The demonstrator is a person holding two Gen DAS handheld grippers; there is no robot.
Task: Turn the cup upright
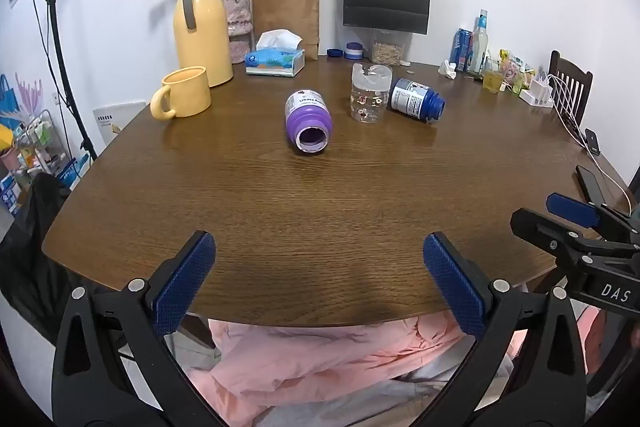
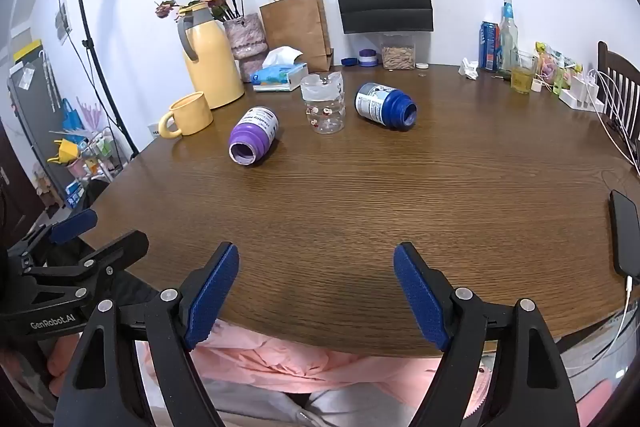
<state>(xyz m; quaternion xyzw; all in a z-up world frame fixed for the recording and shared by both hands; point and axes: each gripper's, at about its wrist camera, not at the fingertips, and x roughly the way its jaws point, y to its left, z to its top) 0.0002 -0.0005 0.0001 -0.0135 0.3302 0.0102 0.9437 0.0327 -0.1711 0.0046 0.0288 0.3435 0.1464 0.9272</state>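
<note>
Brown wood of the tabletop (image 1: 320,211) fills most of what I see, and I hold both tools low at its near edge. My left tool (image 1: 319,269) has its two blue fingers spread wide and nothing is between them. My right tool (image 2: 316,287) is the same, wide and with nothing in it. In the left view, the right tool shows at the right border, and in the right view the left tool shows at the left border, so they are side by side.

Far from both tools, near the middle of the tabletop, stands the clear cup (image 1: 371,93) (image 2: 324,103) with small printed figures on its side. I think it stands with the bottom up, but I cannot tell this for sure through the clear wall. On one side of it lies a purple bottle (image 1: 308,125) (image 2: 253,135), its open mouth turned to me. On the other side lies a blue bottle (image 1: 417,100) (image 2: 385,105), just beside the cup, with its open mouth turned away from the cup.

More to the left a yellow mug (image 1: 183,93) (image 2: 187,115) stands upright, close to a tall yellow thermos jug (image 1: 202,27) (image 2: 212,61). A tissue box (image 1: 275,61) (image 2: 279,75) is behind the cup.
</note>
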